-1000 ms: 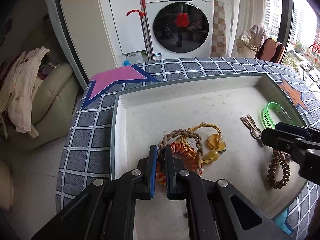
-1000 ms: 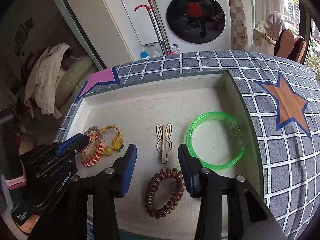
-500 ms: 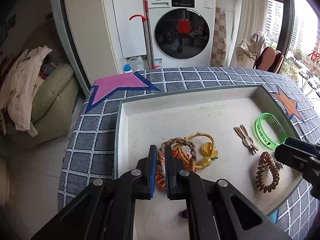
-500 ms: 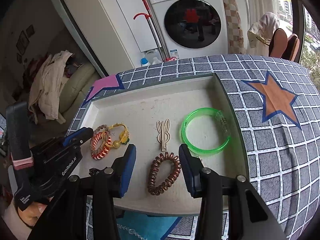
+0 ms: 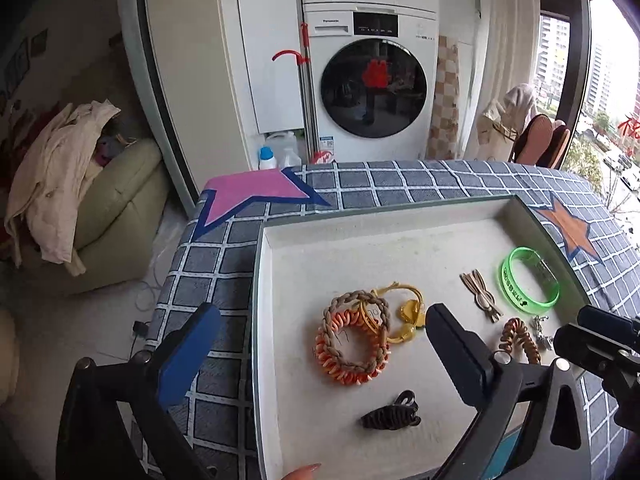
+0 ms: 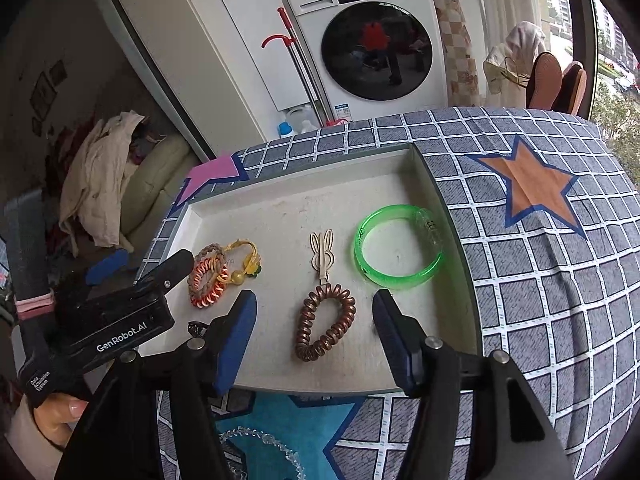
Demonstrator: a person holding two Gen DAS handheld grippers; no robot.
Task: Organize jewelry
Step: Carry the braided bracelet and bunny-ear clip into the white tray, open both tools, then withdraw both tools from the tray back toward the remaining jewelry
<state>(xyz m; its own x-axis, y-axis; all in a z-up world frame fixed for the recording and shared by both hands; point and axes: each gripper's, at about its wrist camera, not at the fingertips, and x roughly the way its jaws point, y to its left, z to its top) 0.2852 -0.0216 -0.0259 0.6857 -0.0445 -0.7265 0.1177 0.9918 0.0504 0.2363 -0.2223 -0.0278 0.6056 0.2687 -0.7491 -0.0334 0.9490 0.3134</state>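
Note:
A white tray (image 5: 280, 264) on a checked cloth holds jewelry. A braided orange and tan bracelet (image 5: 352, 338) lies with a yellow hair tie (image 5: 404, 312). A black hair claw (image 5: 390, 416) lies near the front edge. A brown spiral hair tie (image 6: 324, 328), a rabbit-shaped clip (image 6: 323, 256) and a green bangle (image 6: 396, 246) lie to the right. My left gripper (image 5: 320, 352) is open wide and empty above the tray's left side. My right gripper (image 6: 314, 336) is open and empty, above the spiral hair tie.
A clear bead string (image 6: 260, 444) lies on the blue star of the cloth, in front of the tray. A washing machine (image 5: 372, 84) stands behind the table. A cushioned chair with clothes (image 5: 80, 200) is to the left.
My left gripper has opened wide from nearly shut and pulled back upward. The black hair claw now lies in the tray near the front. My right gripper has drawn back a little.

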